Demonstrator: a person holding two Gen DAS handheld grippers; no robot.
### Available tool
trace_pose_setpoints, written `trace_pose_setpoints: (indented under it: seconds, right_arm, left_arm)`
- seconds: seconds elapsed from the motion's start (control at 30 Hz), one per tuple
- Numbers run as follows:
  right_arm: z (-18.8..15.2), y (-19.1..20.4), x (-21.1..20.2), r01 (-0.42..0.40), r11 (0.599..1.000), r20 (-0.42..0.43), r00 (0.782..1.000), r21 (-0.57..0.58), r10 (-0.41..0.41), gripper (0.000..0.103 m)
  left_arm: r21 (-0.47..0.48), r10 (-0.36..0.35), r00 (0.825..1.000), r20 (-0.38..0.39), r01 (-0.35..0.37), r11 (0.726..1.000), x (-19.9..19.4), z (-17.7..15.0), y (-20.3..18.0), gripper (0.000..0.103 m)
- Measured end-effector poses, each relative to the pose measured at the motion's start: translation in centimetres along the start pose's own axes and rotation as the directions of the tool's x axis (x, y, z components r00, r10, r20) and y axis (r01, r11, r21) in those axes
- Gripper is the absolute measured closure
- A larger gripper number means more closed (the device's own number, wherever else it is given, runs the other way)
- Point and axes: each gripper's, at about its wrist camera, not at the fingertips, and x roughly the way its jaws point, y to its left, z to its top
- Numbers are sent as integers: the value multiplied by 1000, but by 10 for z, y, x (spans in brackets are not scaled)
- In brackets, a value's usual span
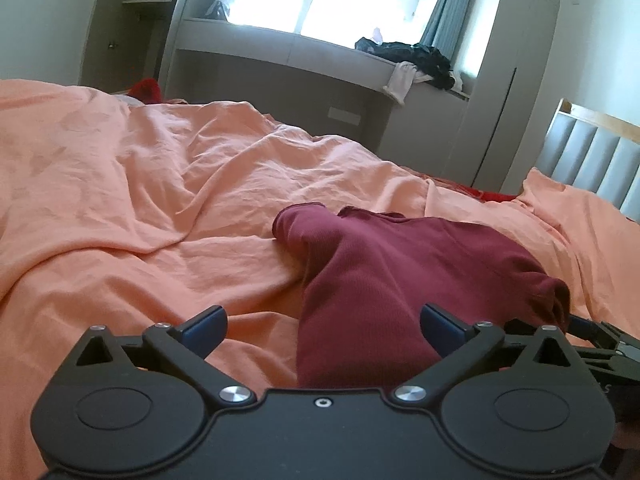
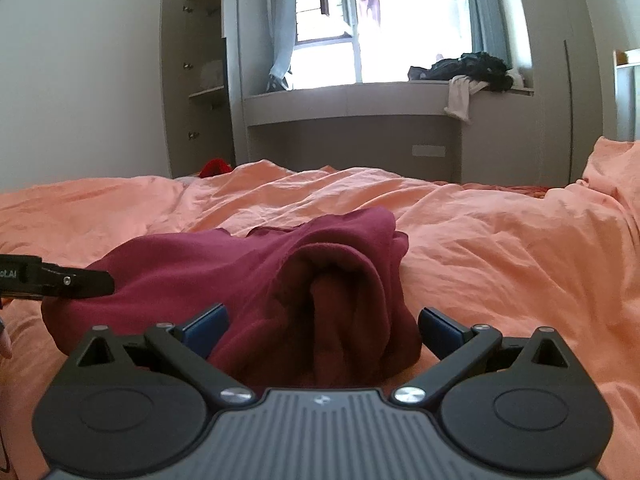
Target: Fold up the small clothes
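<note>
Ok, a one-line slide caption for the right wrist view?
Open right gripper behind a bunched maroon garment lying on the orange bedding.

A bed covered by a rumpled orange sheet, with a dark red garment lying on it.

The bed (image 1: 120,200) fills the lower part of both views, and its orange sheet (image 2: 500,248) is creased into long folds and ridges. A dark red garment (image 1: 400,272) lies directly on the sheet, bunched and partly folded over itself, with one sleeve-like end sticking out to its left in the left wrist view; in the right wrist view its near end gapes open in soft folds. At the far edge of the bed a small bright red cloth (image 2: 216,167) shows just past the sheet. A padded grey headboard (image 1: 592,160) with a wooden top rail stands at the right end.
</note>
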Motion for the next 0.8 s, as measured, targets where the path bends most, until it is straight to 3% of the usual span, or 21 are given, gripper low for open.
trace_pose_setpoints:
  seconds: [0.23, 0.47, 0.8]
  right_arm:
    - [-2, 8, -12, 70, 997, 43, 997, -32, -68, 0]
    - [-2, 23, -38, 126, 987, 116, 987, -104, -114, 0]
    - [-15, 41, -96, 147, 987, 241, 962, -59, -128, 0]
  left_arm:
    - [58, -15, 1000, 20, 14, 998, -15, -5, -8, 1]
    - [81, -41, 995, 93, 34, 996, -44, -19, -15, 1]
    - [71, -48, 976, 211, 33, 997, -109, -41, -8, 1]
